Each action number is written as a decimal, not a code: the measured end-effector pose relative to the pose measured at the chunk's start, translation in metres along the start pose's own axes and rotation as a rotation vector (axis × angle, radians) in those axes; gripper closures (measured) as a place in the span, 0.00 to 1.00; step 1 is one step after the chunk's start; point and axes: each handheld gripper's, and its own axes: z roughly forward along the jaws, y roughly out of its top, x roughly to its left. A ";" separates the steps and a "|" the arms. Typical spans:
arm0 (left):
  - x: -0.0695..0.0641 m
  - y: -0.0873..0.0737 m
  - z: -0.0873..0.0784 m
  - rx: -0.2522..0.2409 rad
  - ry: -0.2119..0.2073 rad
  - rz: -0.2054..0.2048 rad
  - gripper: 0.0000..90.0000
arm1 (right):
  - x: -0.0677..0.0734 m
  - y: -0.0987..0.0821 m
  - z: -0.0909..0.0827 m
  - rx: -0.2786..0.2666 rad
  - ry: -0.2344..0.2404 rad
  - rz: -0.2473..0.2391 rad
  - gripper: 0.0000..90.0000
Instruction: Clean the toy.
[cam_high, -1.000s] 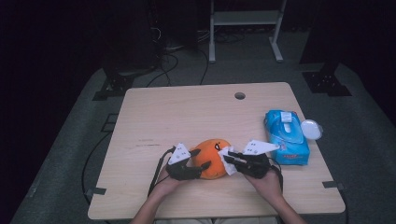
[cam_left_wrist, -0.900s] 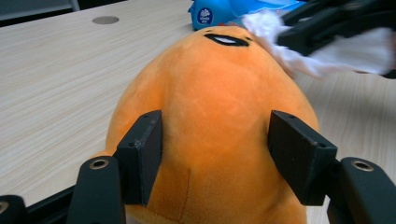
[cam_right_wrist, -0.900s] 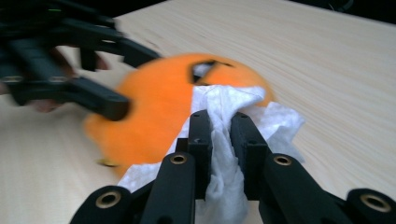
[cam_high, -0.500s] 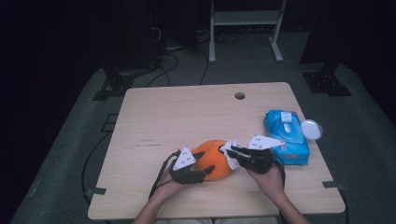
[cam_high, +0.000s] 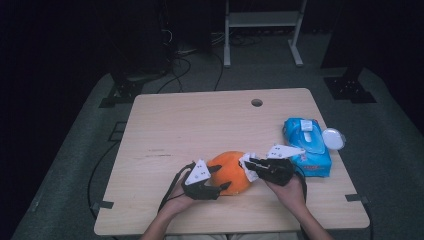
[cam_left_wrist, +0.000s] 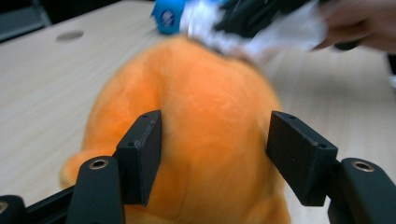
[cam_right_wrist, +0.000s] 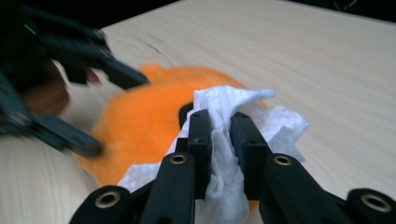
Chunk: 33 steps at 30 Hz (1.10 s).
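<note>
A plush toy (cam_high: 231, 172) lies left of the wipes pack (cam_high: 306, 146) on the table (cam_high: 200, 125).

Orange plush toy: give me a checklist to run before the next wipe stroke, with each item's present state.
1. Wipe clamped in right gripper: ok, jaws shut on it.
2. Wipe touching the toy: ok, it lies on the orange fur in the right gripper view.
3. Left gripper steadying the toy: cannot tell; the jaws straddle it, but pad contact is unclear.
4. Toy resting on the table: ok.
5. Wipe pack out of the way: ok, it sits right of both hands.
</note>
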 end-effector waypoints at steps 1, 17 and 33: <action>0.002 0.001 -0.003 -0.007 0.009 -0.021 0.36 | -0.002 -0.002 -0.001 0.001 0.004 0.014 0.87; -0.003 -0.003 0.006 0.041 0.074 0.027 0.32 | 0.014 0.008 0.000 0.013 -0.031 -0.076 0.88; -0.001 -0.006 0.013 0.060 0.110 -0.021 0.30 | 0.029 0.020 -0.004 -0.012 0.021 -0.124 0.87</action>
